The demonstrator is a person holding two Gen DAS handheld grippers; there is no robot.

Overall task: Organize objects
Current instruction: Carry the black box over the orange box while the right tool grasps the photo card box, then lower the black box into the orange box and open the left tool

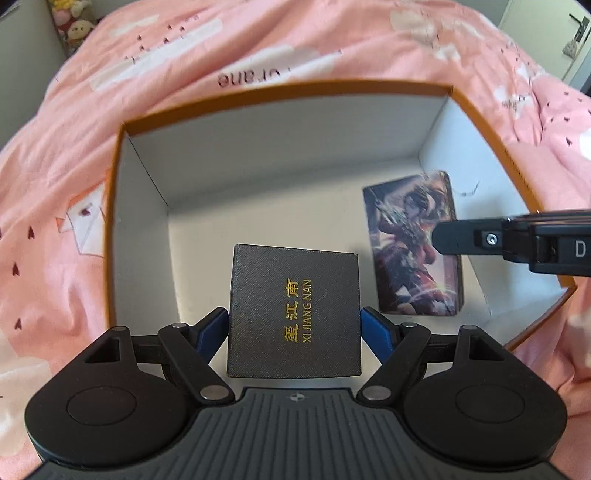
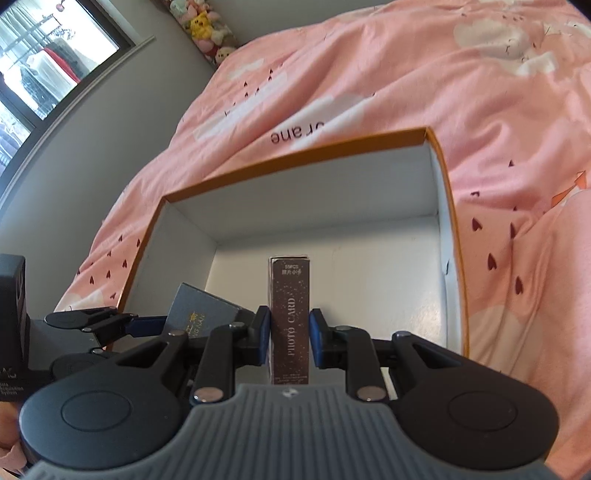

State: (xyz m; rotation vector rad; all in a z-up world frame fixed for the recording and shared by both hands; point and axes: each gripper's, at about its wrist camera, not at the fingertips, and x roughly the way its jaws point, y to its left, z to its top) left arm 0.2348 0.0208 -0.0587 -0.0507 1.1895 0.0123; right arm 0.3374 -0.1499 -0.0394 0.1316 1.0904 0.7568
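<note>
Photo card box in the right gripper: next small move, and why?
Probably lower it to the storage box floor and release. The right gripper clamps the photo card box above the open white interior, clear of the dark box in the left gripper.

Bedroom: pink duvet point(image 2: 369, 92), plush toys point(image 2: 201, 24), window point(image 2: 44, 55).

Open box point(image 1: 110, 229) on bedspread point(image 1: 258, 48), card pack point(image 1: 413, 254) inside — right of held case point(image 1: 295, 314)
</note>
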